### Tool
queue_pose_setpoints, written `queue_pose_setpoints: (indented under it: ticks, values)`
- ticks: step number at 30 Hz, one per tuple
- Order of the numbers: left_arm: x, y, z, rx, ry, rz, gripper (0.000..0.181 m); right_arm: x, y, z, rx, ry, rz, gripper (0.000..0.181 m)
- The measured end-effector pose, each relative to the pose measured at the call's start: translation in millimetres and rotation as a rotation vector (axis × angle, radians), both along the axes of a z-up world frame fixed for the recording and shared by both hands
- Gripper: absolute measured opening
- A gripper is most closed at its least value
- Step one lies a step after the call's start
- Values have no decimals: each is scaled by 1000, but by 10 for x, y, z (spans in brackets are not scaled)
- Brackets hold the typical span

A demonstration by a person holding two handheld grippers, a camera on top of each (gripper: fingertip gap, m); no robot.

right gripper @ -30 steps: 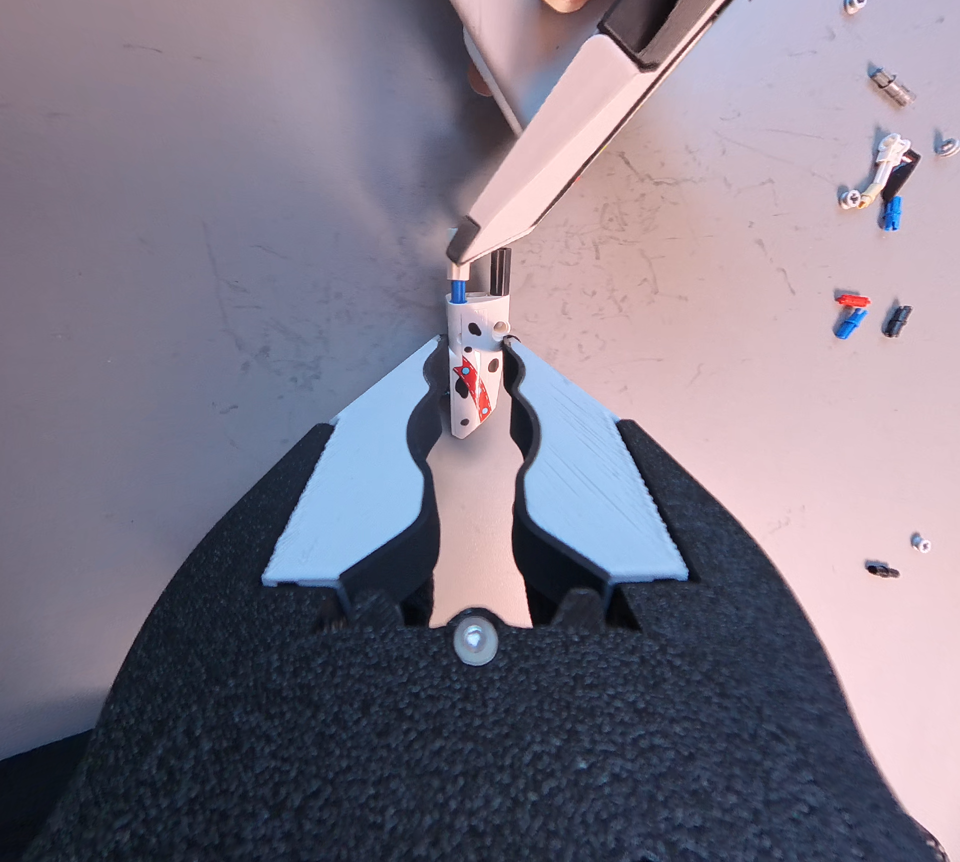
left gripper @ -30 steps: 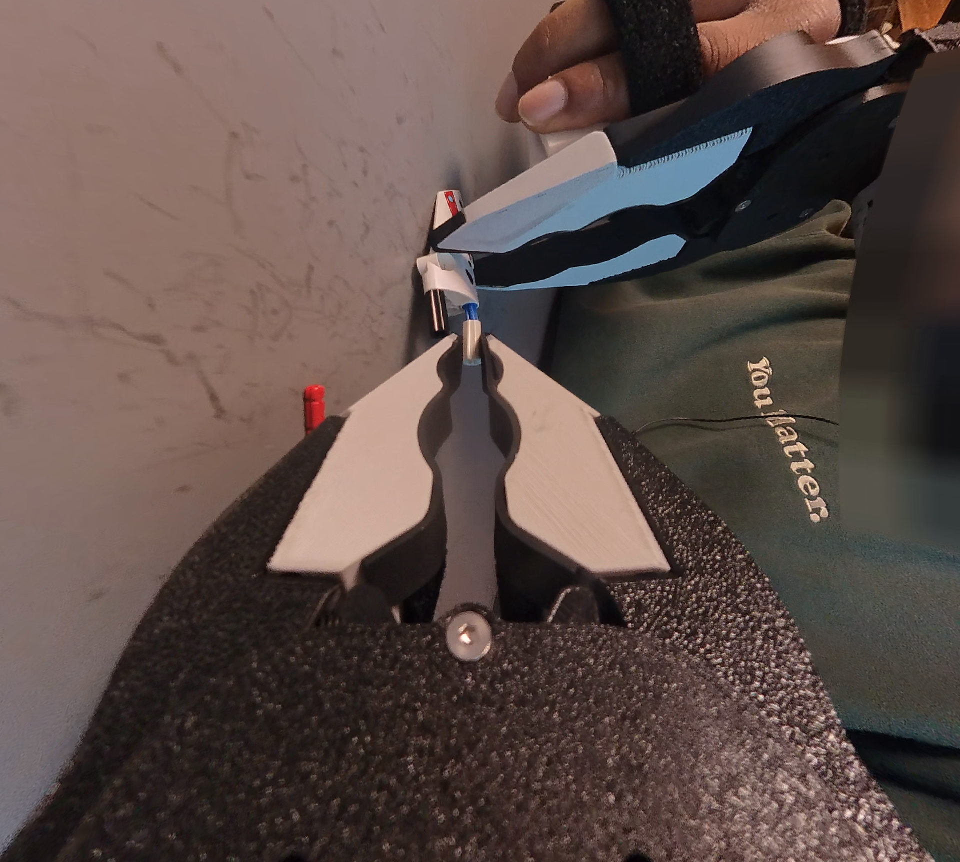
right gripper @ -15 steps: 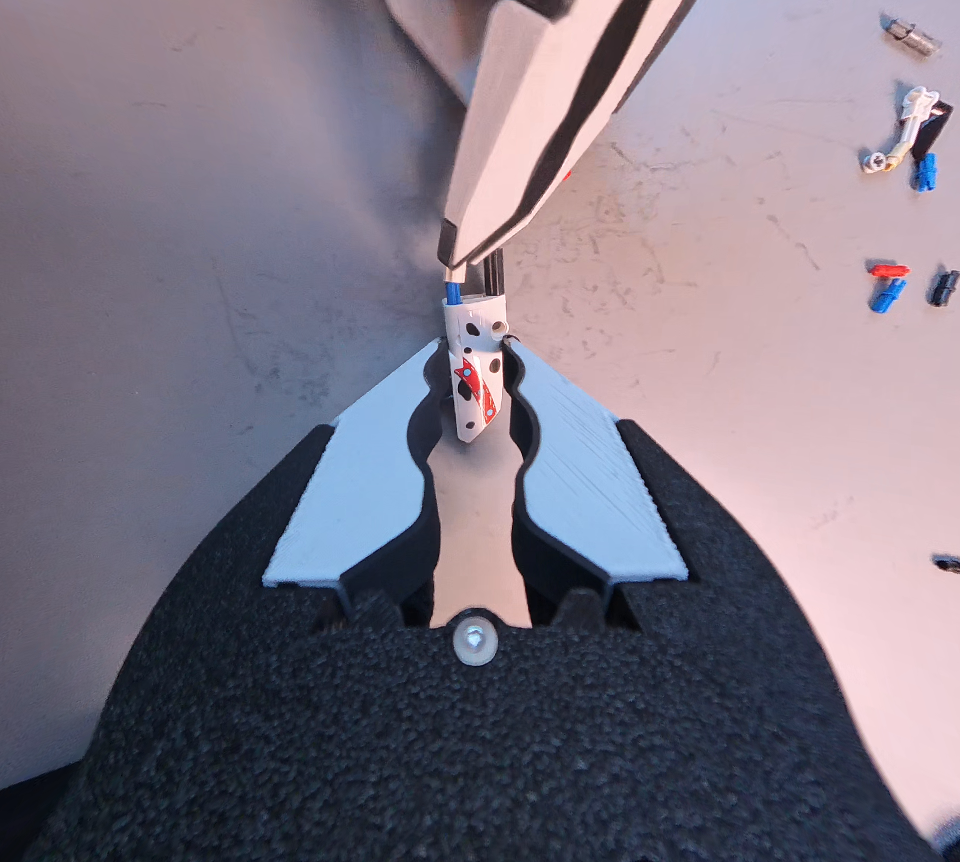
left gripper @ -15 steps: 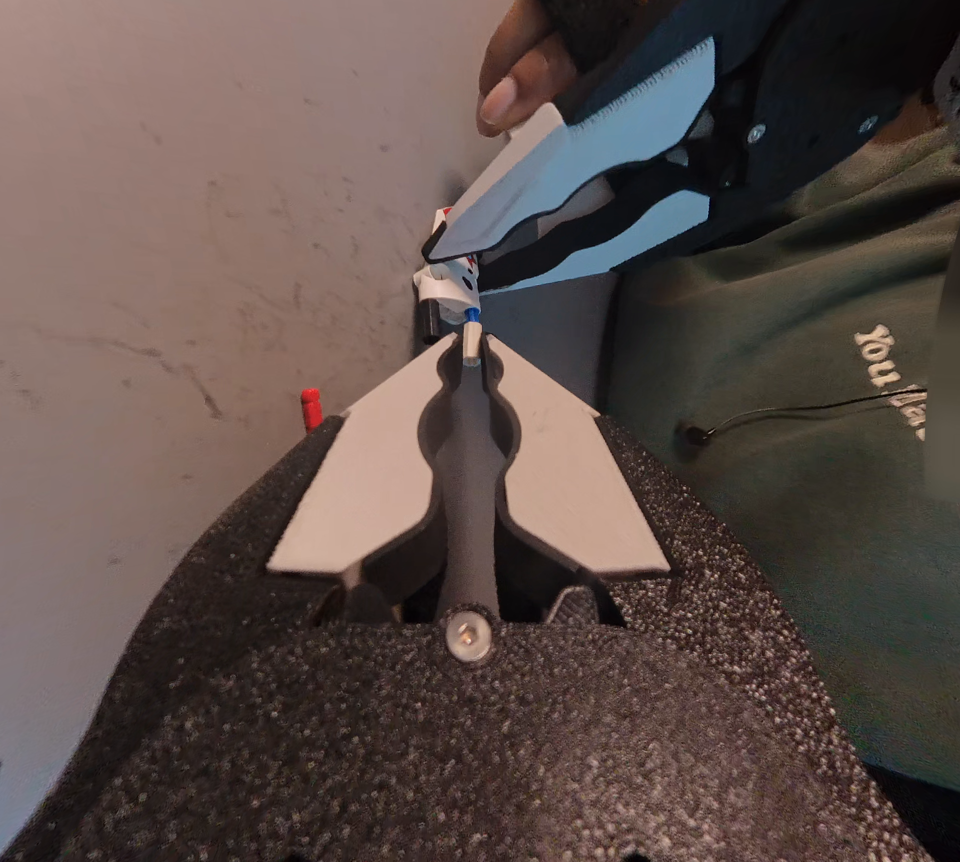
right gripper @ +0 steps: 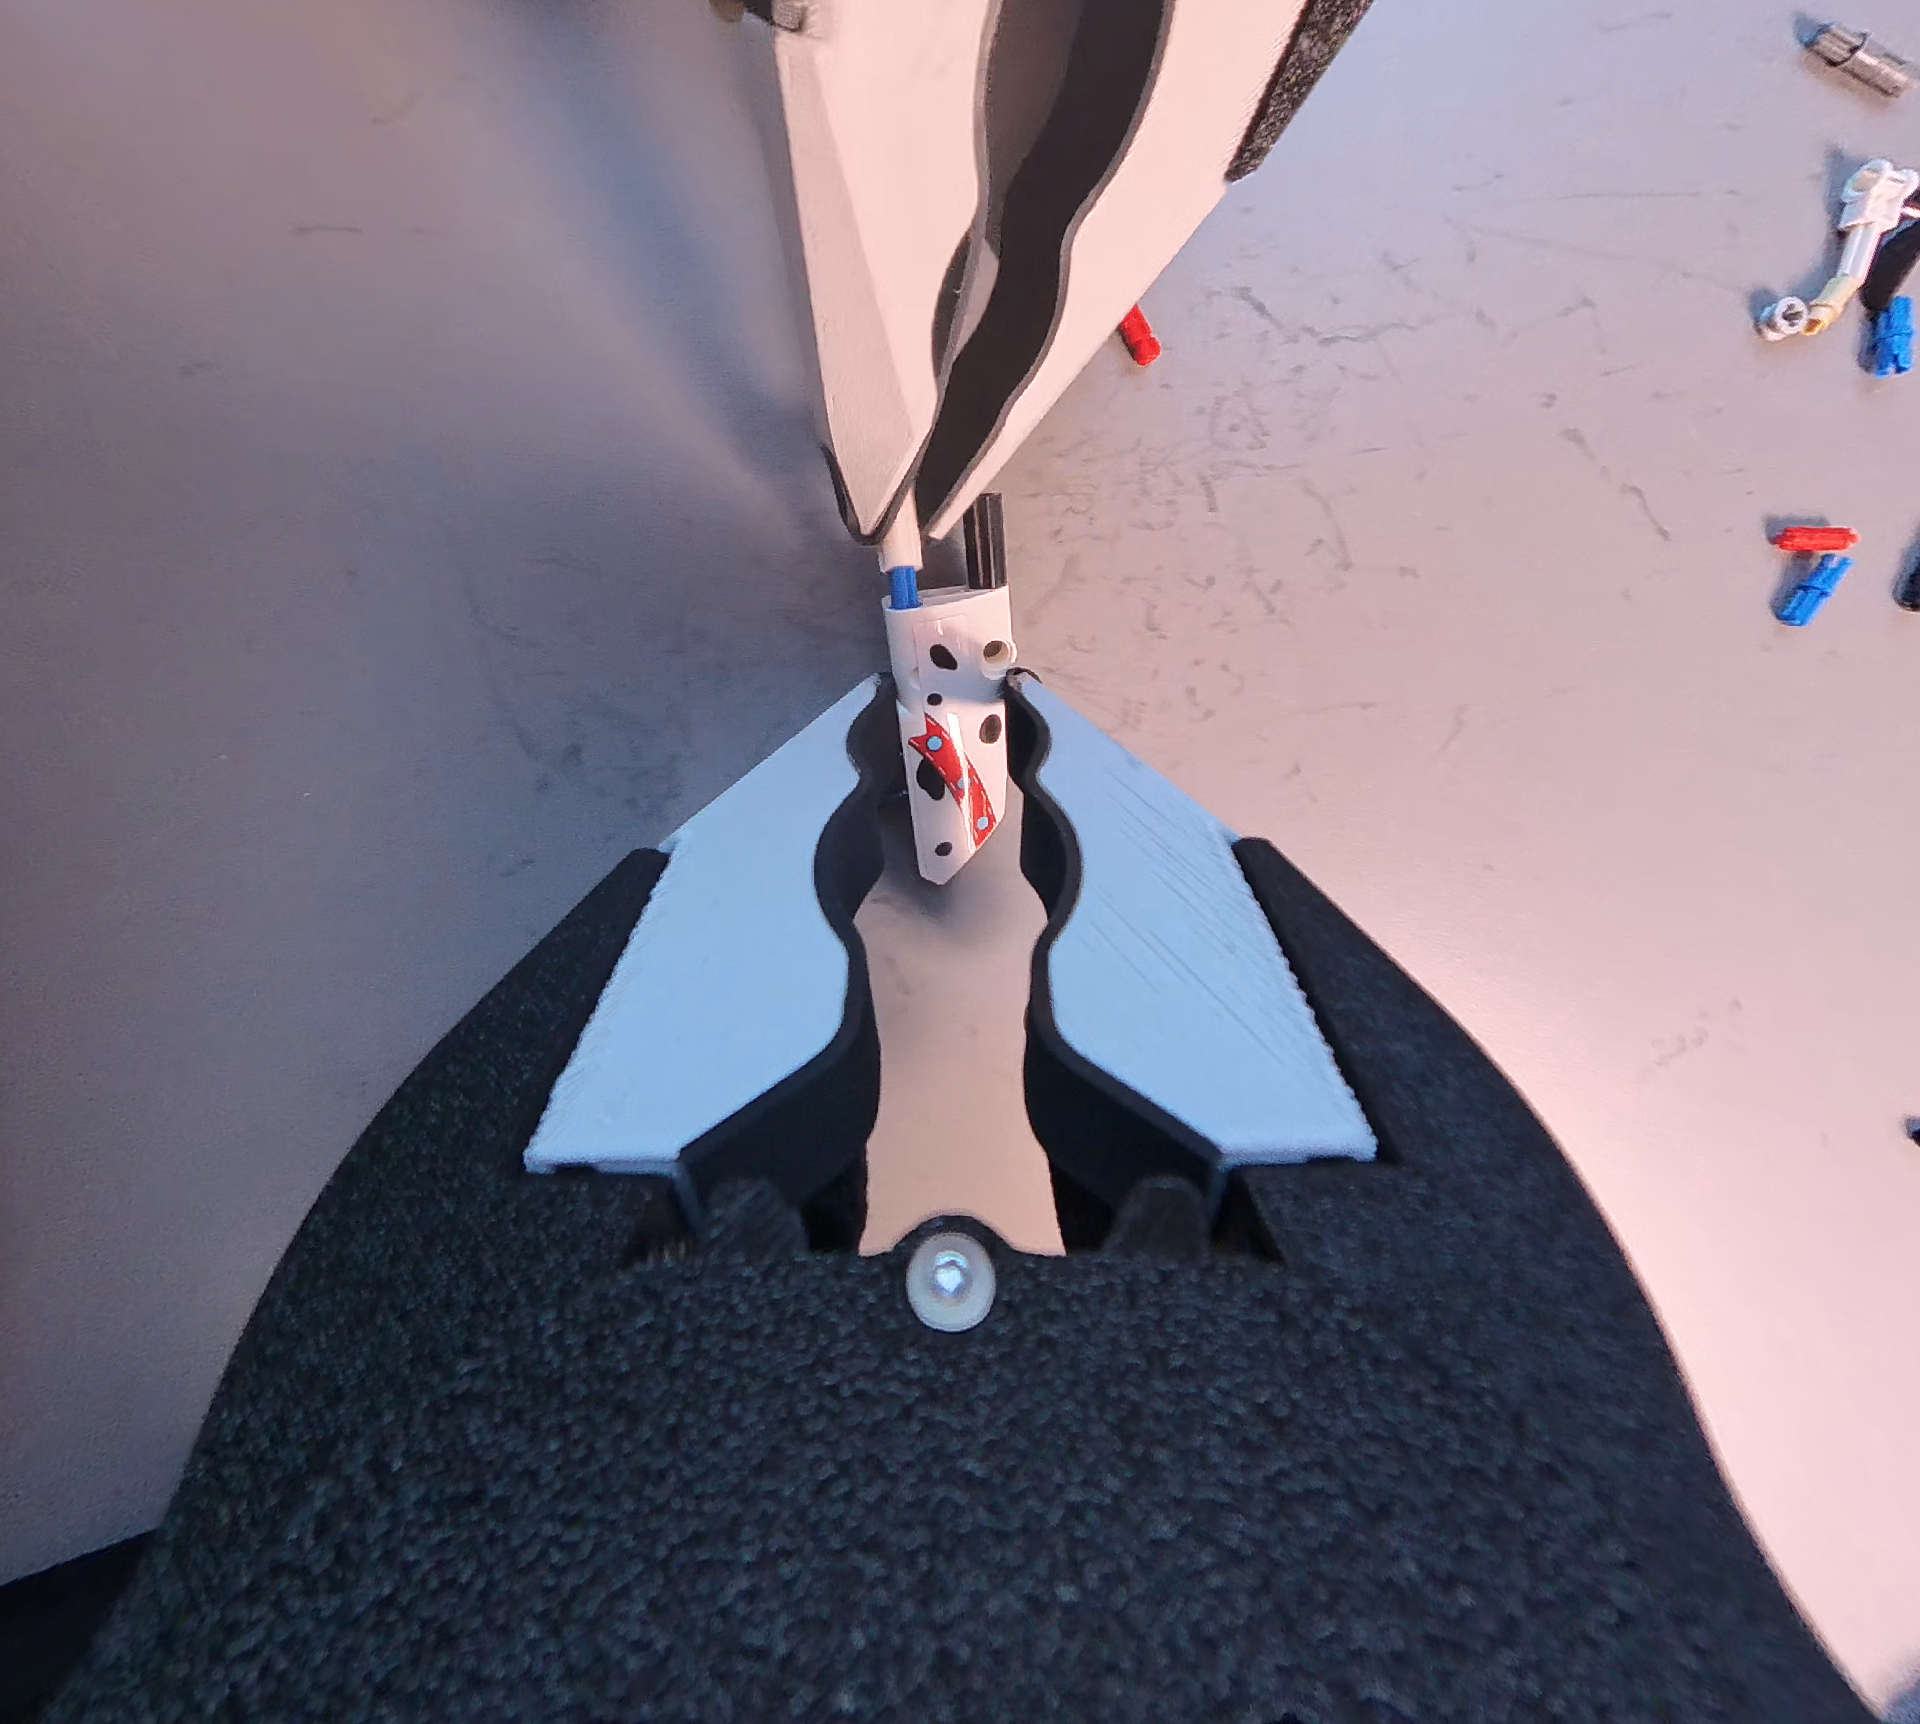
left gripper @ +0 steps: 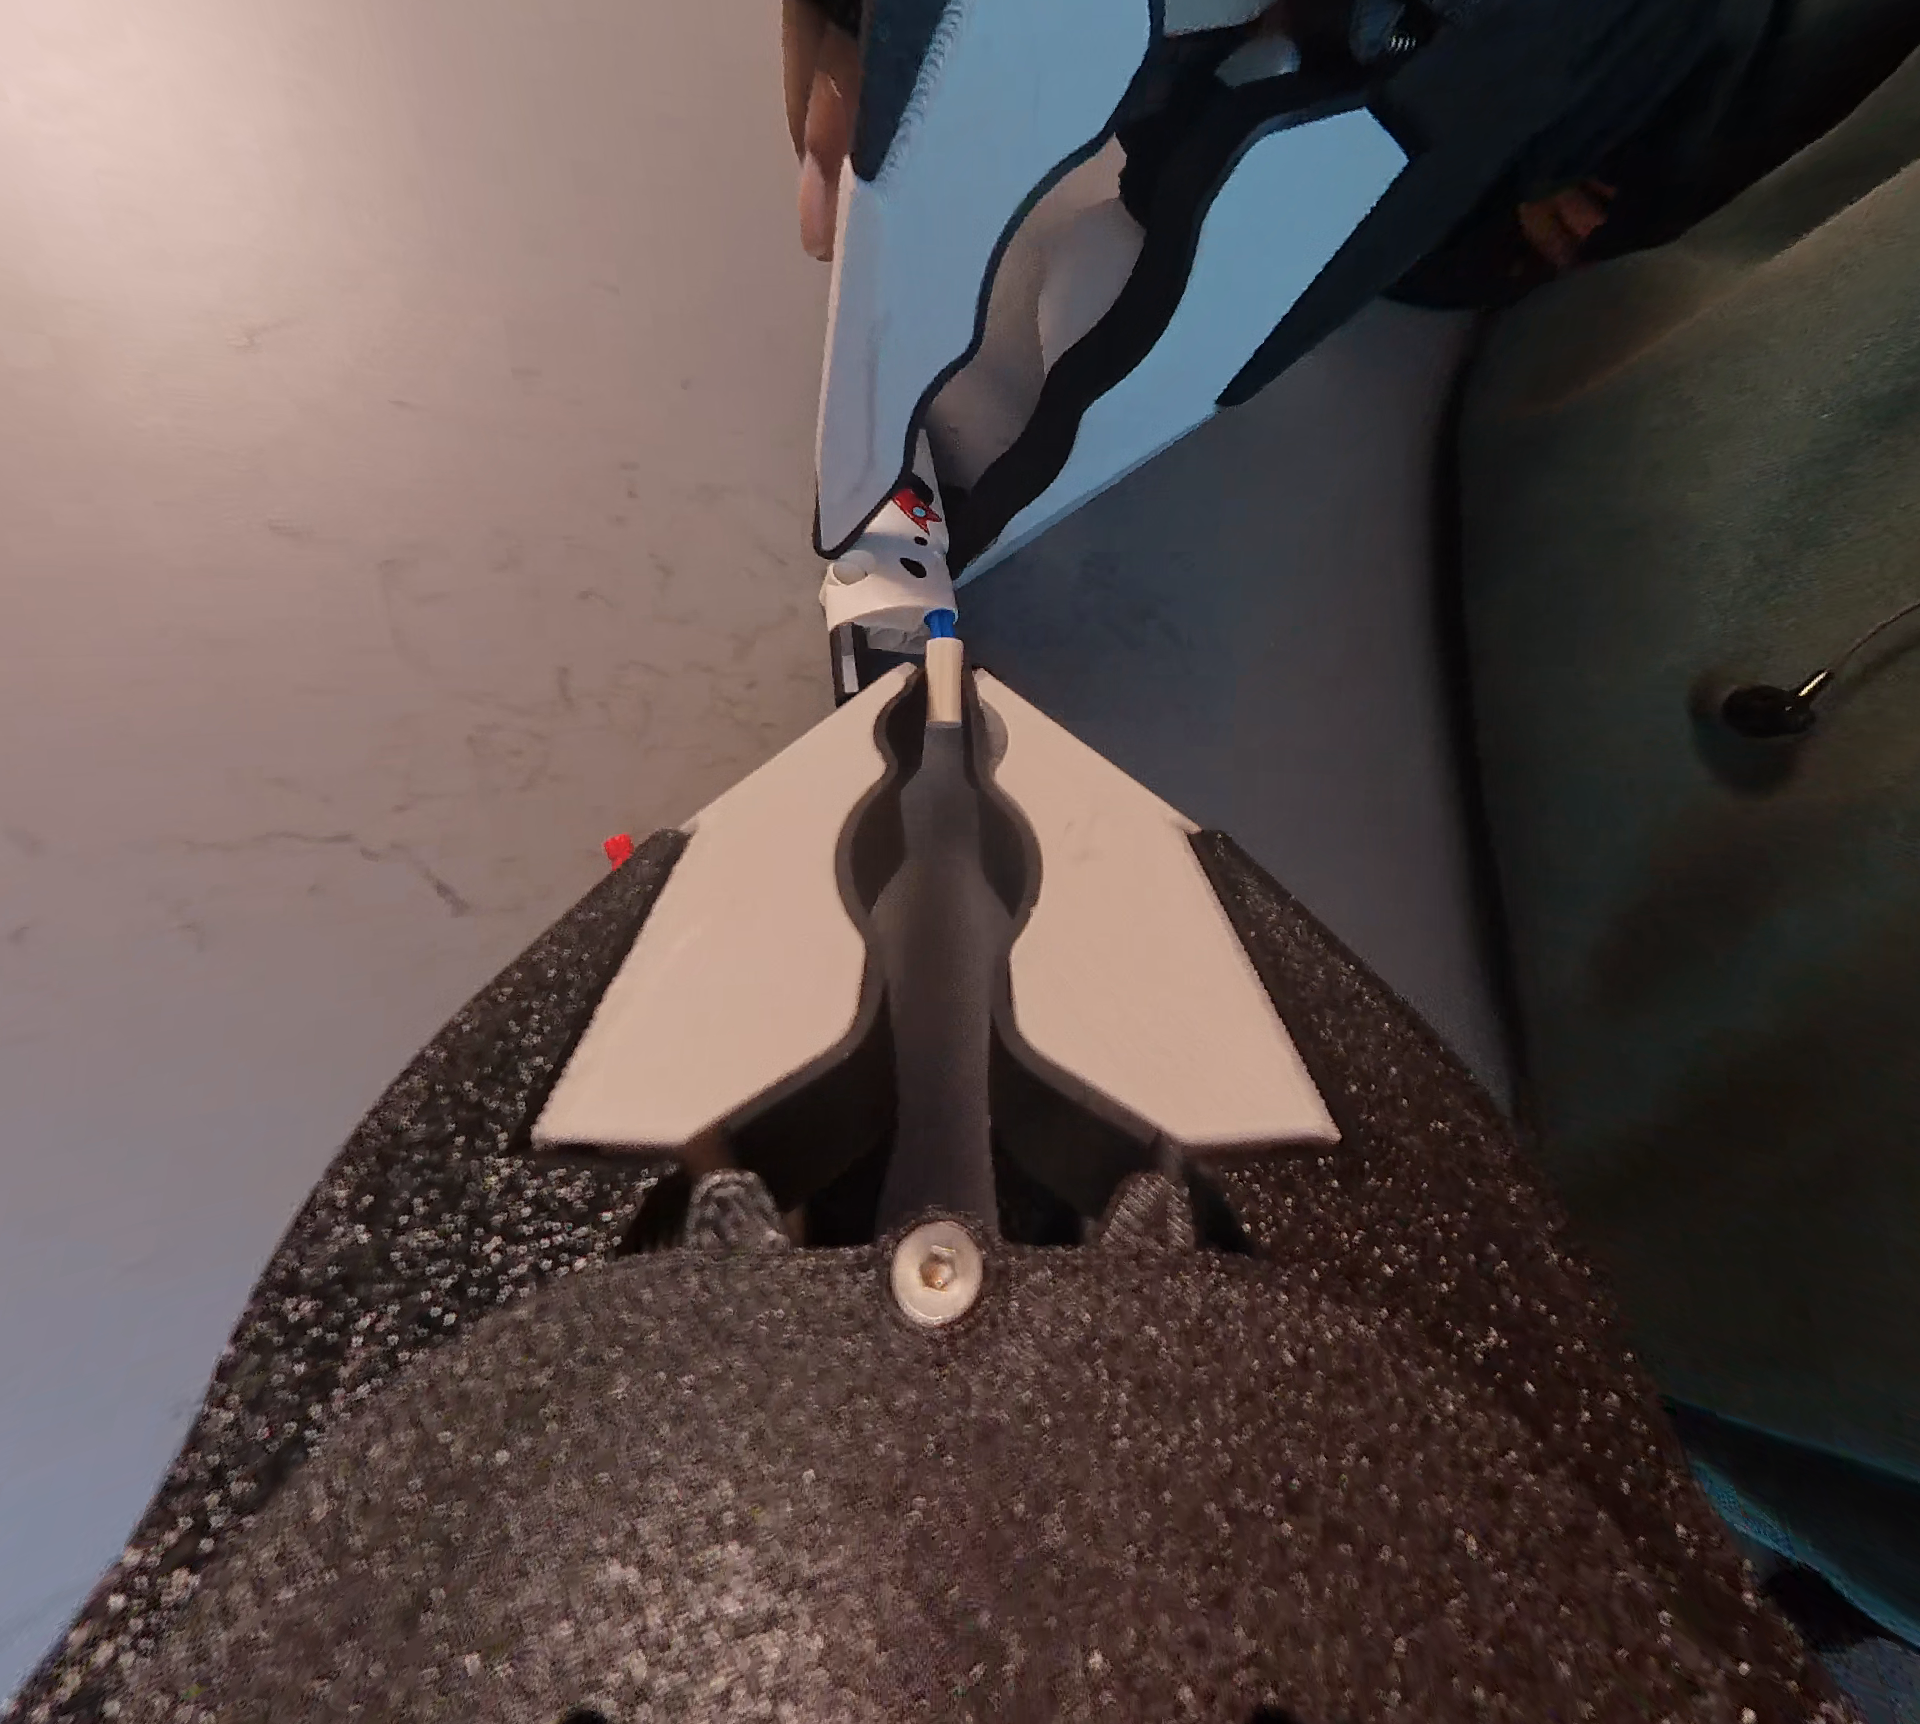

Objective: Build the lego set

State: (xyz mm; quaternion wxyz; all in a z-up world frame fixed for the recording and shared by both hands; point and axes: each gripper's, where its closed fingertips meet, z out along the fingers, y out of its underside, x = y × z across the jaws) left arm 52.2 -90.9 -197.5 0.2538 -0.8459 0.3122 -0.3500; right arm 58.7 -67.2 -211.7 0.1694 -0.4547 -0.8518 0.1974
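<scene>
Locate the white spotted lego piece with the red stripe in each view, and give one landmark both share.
Left wrist view: spotted piece sits just above centre, clamped in the right gripper reaching down from the top.
Right wrist view: spotted piece sits at centre, between that gripper's own fingertips.
Shared landmark: the blue pin joining it to the pale tube the left gripper pinches.

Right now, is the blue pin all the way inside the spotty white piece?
No. Some blue pin shows between the spotty white piece and the tan sleeve.

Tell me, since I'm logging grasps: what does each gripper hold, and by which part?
The right gripper clamps the white spotted piece by its sides. The left gripper pinches the pale outer end of the blue-tipped pin entering that piece.
</scene>
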Motion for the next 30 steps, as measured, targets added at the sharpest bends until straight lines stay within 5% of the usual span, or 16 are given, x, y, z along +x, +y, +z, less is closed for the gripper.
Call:
queue_pose_setpoints:
  ticks: [3, 10, 21, 30]
  values:
    - [7, -12, -3, 18, 35, -15, 6, 5, -7, -1, 17, -1, 7, 19]
    - [24, -6, 12, -224, -96, 108, 5, 4, -10, -1, 49, 7, 22, 19]
    - [66, 44, 34, -325, -5, 230, 5, 1, 21, 9, 52, -3, -24, 18]
    - [-13, 47, -11, -279, 40, 174, 6, 7, -24, 54, -169, 66, 37, 23]
